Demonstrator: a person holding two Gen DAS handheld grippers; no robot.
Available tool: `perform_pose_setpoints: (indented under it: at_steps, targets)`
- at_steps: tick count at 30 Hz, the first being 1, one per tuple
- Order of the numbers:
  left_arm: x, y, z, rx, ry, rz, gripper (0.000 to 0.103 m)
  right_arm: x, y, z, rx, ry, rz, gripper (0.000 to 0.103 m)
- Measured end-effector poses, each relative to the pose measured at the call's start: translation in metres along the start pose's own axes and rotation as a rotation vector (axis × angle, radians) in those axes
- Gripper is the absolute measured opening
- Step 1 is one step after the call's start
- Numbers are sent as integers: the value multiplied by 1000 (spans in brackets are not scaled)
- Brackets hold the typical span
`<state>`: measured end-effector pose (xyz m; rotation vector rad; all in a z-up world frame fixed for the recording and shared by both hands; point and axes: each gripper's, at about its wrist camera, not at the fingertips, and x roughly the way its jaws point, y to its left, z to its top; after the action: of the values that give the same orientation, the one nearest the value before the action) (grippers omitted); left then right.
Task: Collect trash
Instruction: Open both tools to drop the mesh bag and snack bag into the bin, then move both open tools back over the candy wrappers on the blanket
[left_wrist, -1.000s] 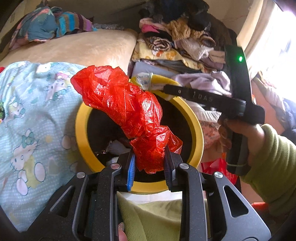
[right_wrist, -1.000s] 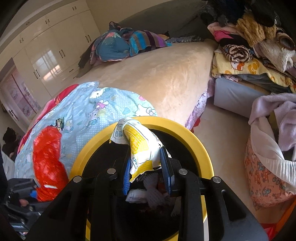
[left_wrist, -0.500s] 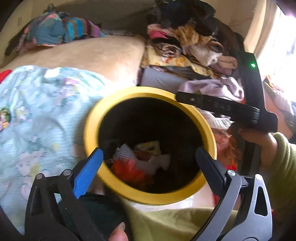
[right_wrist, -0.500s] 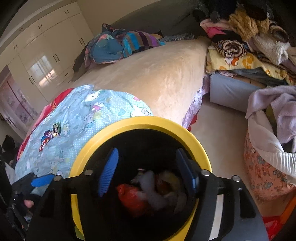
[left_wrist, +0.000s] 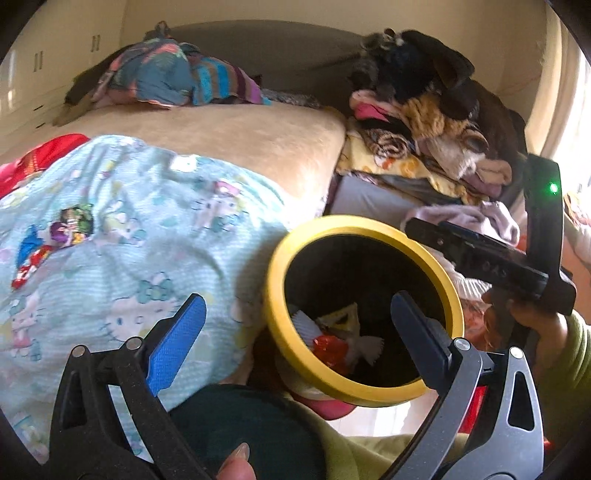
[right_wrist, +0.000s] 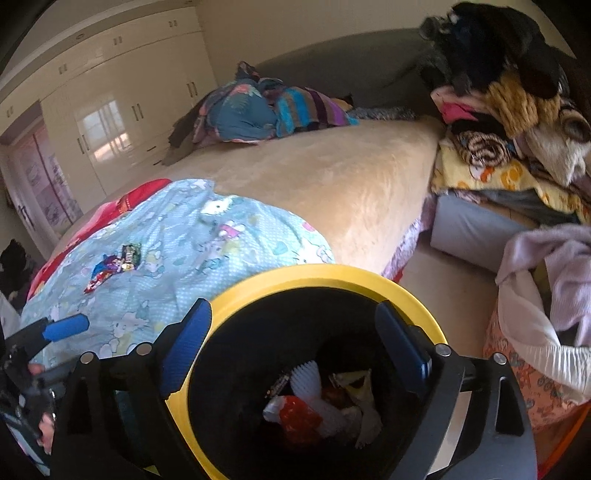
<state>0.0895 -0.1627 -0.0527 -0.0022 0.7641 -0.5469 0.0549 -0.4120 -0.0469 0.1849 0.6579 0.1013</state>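
Trash: red bag (right_wrist: 295, 415) and yellow wrapper (right_wrist: 352, 384) lie in yellow-rimmed bin (right_wrist: 369, 280), drop step done; left gripper (left_wrist: 295, 325) and right gripper (right_wrist: 295, 347) just opened, jaws spread, empty; next, reach for candy wrappers (right_wrist: 114, 264) on blue quilt (right_wrist: 207, 258).

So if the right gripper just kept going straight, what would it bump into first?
Probably the trash inside the yellow-rimmed bin. The open, empty right gripper points down into its mouth, toward the red bag and white paper. Depth is hard to judge.

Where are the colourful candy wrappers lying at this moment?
The candy wrappers lie on the light blue cartoon blanket on the bed, left of the yellow-rimmed bin in both wrist views, not yet collected.
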Motion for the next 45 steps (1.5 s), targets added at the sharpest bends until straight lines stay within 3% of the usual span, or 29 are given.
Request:
perform_pose_setpoints:
  at_steps: [18,45]
  targets:
    - [-48,36,8,-44,-152,132,92,-20,55,9,-124,-111,69,95]
    - [-90,98,8,-157,-256,298,92,0,121,13,-206,-110,152,96]
